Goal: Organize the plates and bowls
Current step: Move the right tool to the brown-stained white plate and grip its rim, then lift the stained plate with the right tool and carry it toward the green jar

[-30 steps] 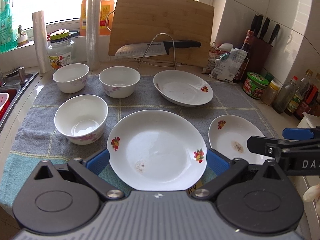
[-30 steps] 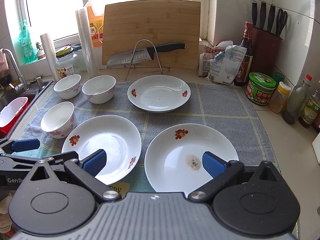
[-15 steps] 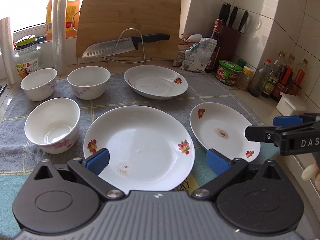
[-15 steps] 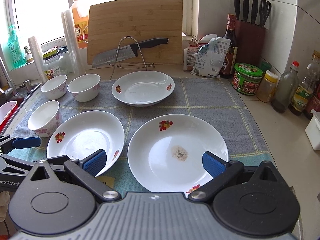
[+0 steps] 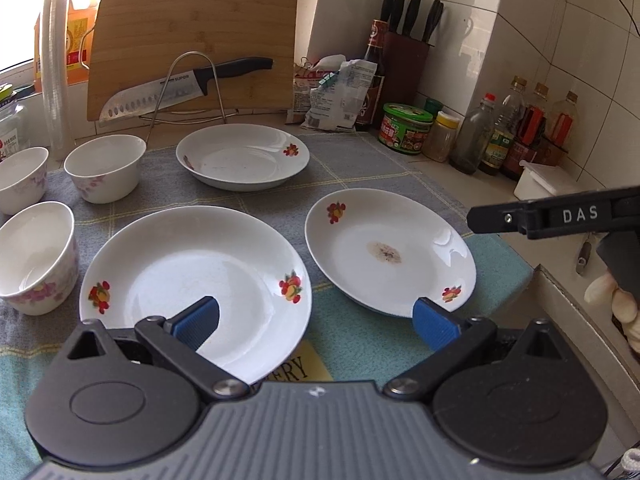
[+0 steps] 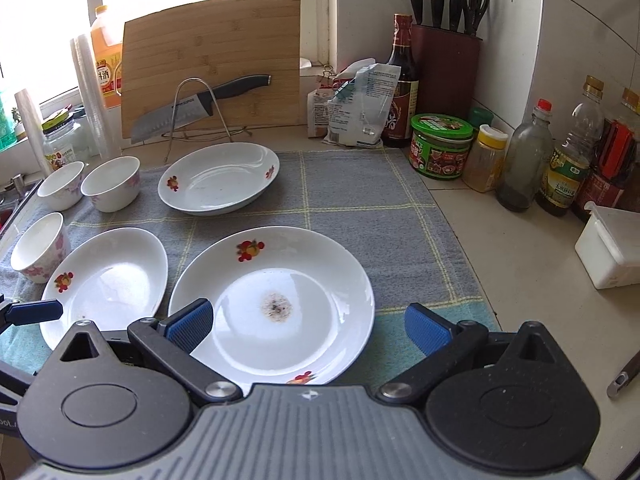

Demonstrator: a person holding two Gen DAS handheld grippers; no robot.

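Observation:
Three white flowered plates and three white bowls lie on a grey cloth. My left gripper [image 5: 316,322] is open and empty, above the near edge between the near-left plate [image 5: 192,280] and the stained near-right plate [image 5: 390,250]. My right gripper [image 6: 308,326] is open and empty, over the near edge of the stained plate [image 6: 276,300]. The far plate [image 6: 218,178] lies behind. Bowls [image 6: 112,188] [image 6: 62,190] [image 6: 38,246] stand at the left. The right gripper's finger [image 5: 560,214] shows in the left wrist view.
A cutting board [image 6: 212,60] with a knife on a wire rack [image 6: 200,106] leans at the back. Jars and bottles [image 6: 520,164], a knife block [image 6: 446,68] and a white box [image 6: 610,246] line the right. A sink edge [image 6: 16,208] is at the left.
Both grippers have swung to the right and come closer to the plates. The stained plate now sits between the right gripper's fingers. Both stay open.

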